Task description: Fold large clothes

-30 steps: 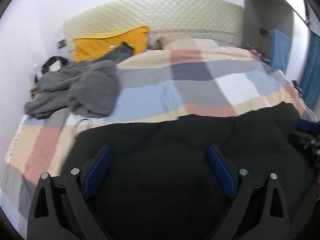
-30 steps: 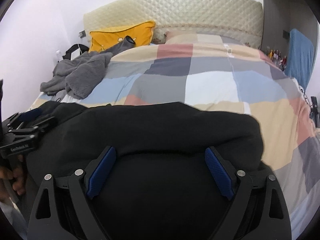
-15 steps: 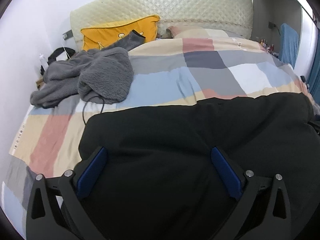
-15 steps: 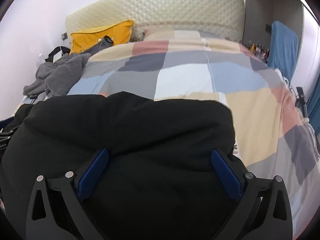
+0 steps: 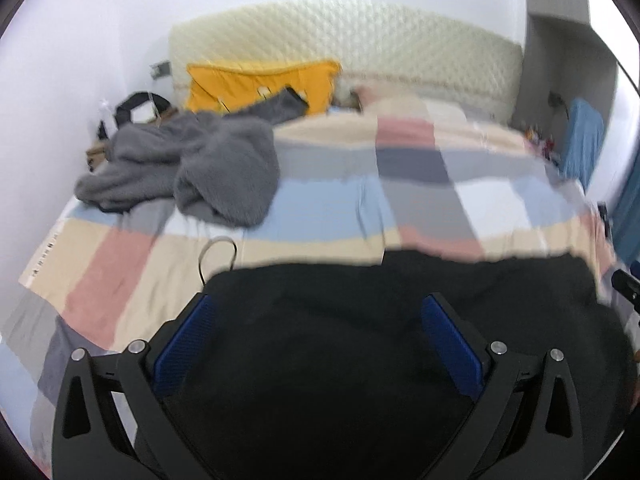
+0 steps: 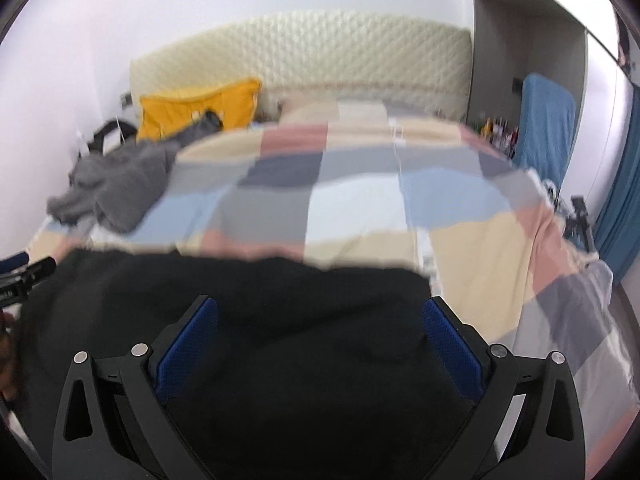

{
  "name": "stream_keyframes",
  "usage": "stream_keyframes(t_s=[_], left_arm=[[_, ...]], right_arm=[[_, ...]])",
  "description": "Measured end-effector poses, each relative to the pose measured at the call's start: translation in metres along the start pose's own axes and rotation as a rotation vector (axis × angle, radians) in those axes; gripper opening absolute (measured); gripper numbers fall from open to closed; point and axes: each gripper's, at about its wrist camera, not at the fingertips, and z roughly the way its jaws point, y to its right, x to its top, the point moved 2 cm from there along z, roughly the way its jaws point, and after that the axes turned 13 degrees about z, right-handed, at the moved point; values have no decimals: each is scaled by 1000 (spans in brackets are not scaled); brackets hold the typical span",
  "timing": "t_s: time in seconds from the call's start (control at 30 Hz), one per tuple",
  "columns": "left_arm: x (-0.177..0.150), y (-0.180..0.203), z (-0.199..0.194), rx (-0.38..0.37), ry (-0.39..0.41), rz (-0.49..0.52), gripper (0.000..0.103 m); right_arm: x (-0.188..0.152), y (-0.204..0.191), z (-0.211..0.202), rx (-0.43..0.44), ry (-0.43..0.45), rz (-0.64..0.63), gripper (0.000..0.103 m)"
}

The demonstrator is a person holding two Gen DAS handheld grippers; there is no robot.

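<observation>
A large black garment (image 5: 400,320) lies spread on the near part of a checked bed; it also fills the lower part of the right wrist view (image 6: 260,320). My left gripper (image 5: 316,312) is open, its blue pads wide apart over the garment's left part. My right gripper (image 6: 318,312) is open over the garment's right part, near its right edge. Neither gripper visibly holds cloth. The right gripper's tip shows at the right edge of the left view (image 5: 626,280), and the left gripper's at the left edge of the right view (image 6: 24,276). Both views are blurred.
The checked duvet (image 5: 340,200) covers the bed. A grey fleece garment (image 5: 192,164) lies crumpled at the far left, with a yellow pillow (image 5: 260,84) behind it against the quilted headboard (image 5: 360,48). A blue cloth (image 6: 544,120) hangs at the right wall.
Both grippers have pulled back and risen a little, so more duvet shows beyond the black garment. Both stay open. The views are now motion-blurred.
</observation>
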Motion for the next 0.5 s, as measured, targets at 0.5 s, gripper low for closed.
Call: stream_keyframes(t_s=[0.5], left_arm=[[57, 44, -151, -38, 107, 55, 103]], right_arm=[[62, -42, -160, 125, 260, 15, 102]])
